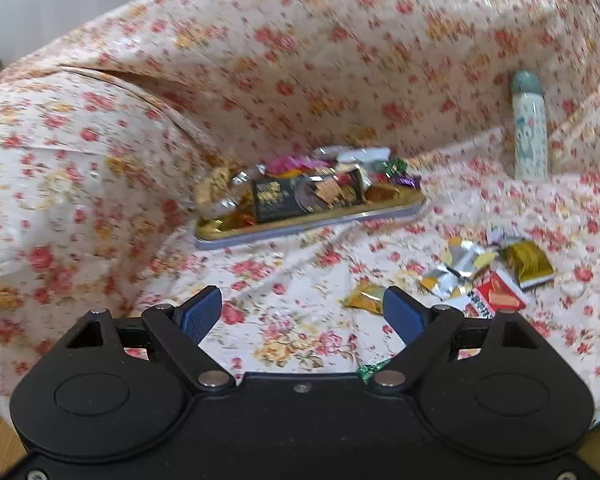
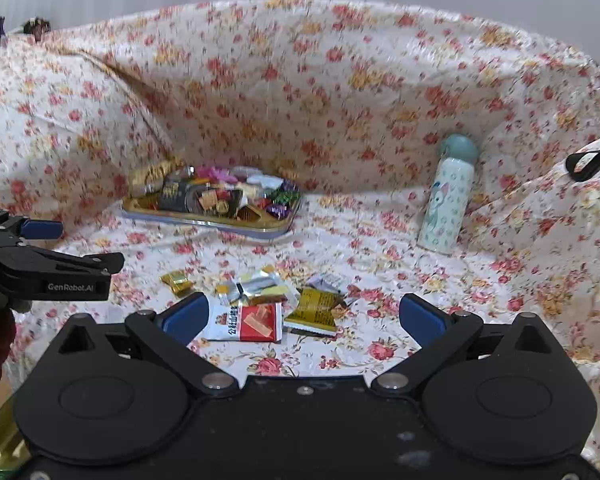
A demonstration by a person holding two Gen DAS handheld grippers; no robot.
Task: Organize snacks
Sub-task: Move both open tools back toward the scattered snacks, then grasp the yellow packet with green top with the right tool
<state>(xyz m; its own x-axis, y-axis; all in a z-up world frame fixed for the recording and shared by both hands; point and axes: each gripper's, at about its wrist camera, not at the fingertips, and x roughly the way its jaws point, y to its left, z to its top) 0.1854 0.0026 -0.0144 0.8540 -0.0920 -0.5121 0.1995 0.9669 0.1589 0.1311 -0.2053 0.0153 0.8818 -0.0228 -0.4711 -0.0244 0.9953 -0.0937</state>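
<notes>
1. Left wrist view: left claw (image 1: 302, 306) spread wide, nothing between its blue pads (image 1: 199, 312), hanging over the floral cloth (image 1: 300, 80) that drapes the surface
2. Same view: tray (image 1: 312, 220) straight ahead and farther off, long axis running left to right, already heaped with wrapped sweets
3. Same view: loose snack pile (image 1: 488, 276) lies ahead and to the right of this claw; one small gold candy (image 1: 366, 300) sits just beside the right pad, outside the gap, not touched
4. Same view: patterned bottle (image 1: 530, 128) upright at far right against the raised cloth, well apart from the snacks
5. Right wrist view: right claw (image 2: 304, 316) spread to its widest, empty
6. Same view: red-and-white packet (image 2: 246, 322) lies flat just ahead between the pads, toward the left pad, long axis across the view, roughly in line with the direction the claw closes
7. Same view: gold-and-black packet (image 2: 314, 310) just right of it, silver and yellow wrappers (image 2: 256, 284) behind, small gold candy (image 2: 176, 282) off to the left
8. Same view: tray (image 2: 208, 224) beyond the pile and to the left; bottle (image 2: 448, 196) far right
9. Same view: left claw (image 2: 44, 232) enters from the left edge, beside the pile's left side
10. Judgement: right claw is nearer the main pile and faces it squarely; left claw is nearer the stray gold candy and the tray. The loose snacks probably still need moving to the tray
</notes>
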